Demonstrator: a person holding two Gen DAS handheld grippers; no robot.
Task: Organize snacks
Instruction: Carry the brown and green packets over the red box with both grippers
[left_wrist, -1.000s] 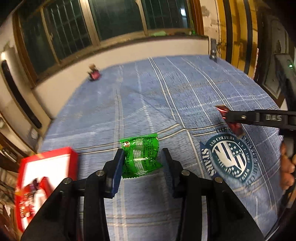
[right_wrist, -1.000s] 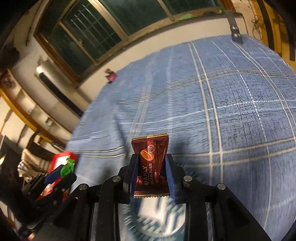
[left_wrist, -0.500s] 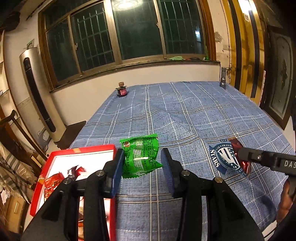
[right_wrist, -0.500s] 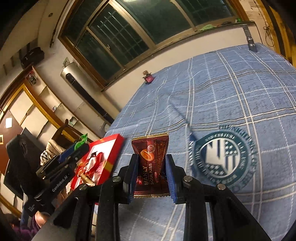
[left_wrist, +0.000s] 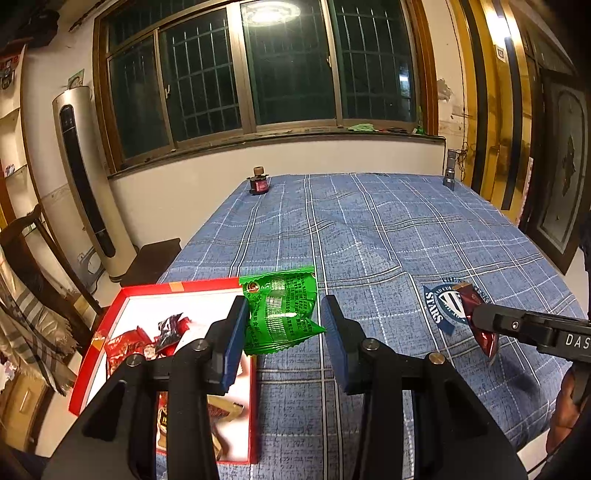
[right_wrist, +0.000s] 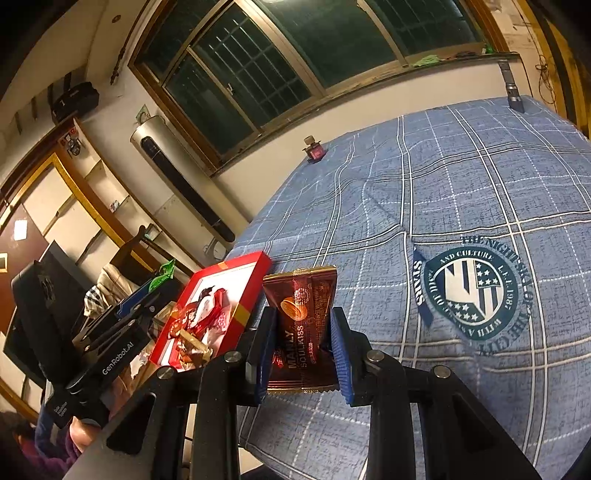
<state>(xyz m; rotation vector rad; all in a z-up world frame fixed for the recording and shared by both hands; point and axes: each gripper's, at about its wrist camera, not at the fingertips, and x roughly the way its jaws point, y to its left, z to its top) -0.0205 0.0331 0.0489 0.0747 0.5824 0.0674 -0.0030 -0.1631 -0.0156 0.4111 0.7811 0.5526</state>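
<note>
The left tongs were clamped on a green snack packet above the red box; the right tongs gripped a brown packet over the desk.

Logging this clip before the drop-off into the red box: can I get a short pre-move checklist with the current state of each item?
1. Left tongs hold the green packet: ok.
2. Right tongs hold the brown packet: ok, pinched on both sides.
3. Red box in view and open: ok.
4. Bare room in the box among the wrapped snacks: ok, white floor shows at the far end.
5. Green packet above the box: cannot tell, it sits at the far right corner in view.
6. Brown packet above the box: not ok, beside it.
</note>
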